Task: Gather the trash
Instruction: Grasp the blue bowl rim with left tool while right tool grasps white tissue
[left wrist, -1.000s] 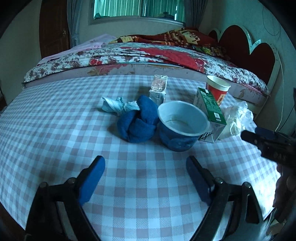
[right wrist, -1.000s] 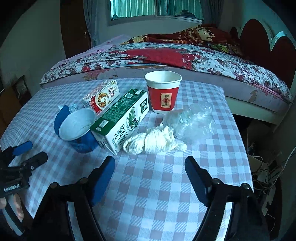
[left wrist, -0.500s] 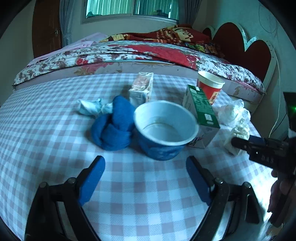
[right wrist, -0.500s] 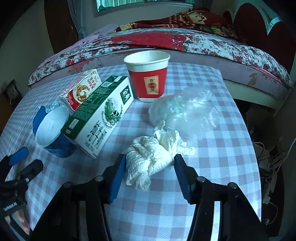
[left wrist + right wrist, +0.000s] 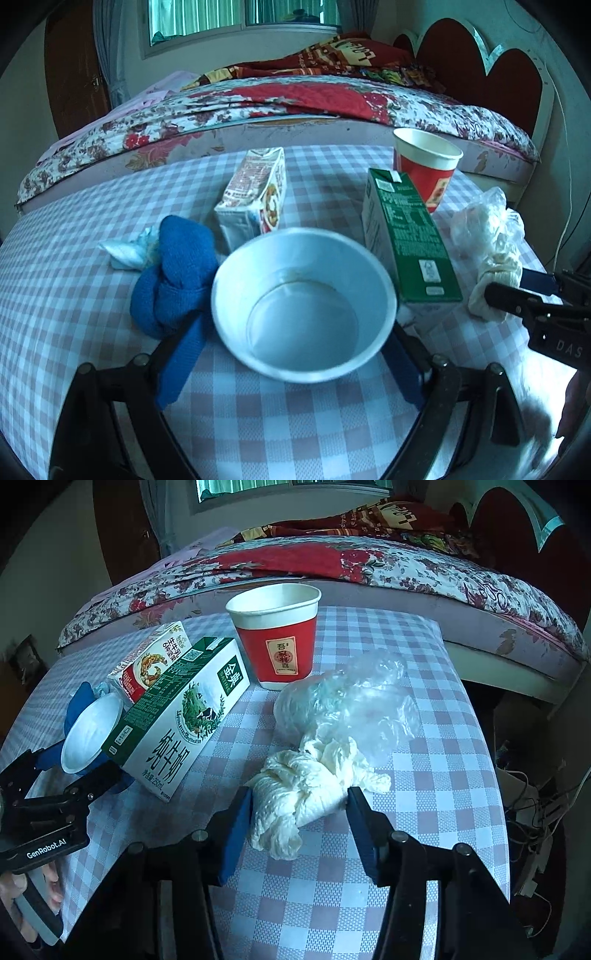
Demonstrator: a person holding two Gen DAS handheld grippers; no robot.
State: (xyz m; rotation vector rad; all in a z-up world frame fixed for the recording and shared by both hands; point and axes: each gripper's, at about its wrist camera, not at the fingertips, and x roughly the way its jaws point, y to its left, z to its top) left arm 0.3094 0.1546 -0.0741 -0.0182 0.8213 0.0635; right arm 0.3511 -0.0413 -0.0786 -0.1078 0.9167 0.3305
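in my left wrist view the left gripper (image 5: 291,354) had its fingers spread wide on either side of the blue bowl (image 5: 303,302), which sat empty on the checked table (image 5: 74,295). the left finger lay against the blue cloth (image 5: 173,280), and the bowl's rim hid whether either finger pressed the bowl's wall, so i could not tell if it was gripped. only this view showed the crumpled white scrap (image 5: 127,251) behind the cloth. the small red-and-white carton (image 5: 255,199) lay just behind the bowl, and the green milk carton (image 5: 406,236) lay just to its right.

my right wrist view gave what the left could not: the right gripper (image 5: 299,808) with its fingers closed in on the white tissue wad (image 5: 306,794), both pads touching its sides after the fingers had just been closing. the clear plastic bag (image 5: 351,705) touched the wad from behind. the red paper cup (image 5: 277,642) stood upright beside the green carton's far end. a hand (image 5: 22,897) showed at the lower left edge, holding the other gripper's handle. the bed (image 5: 369,565) ran behind the table in both views.
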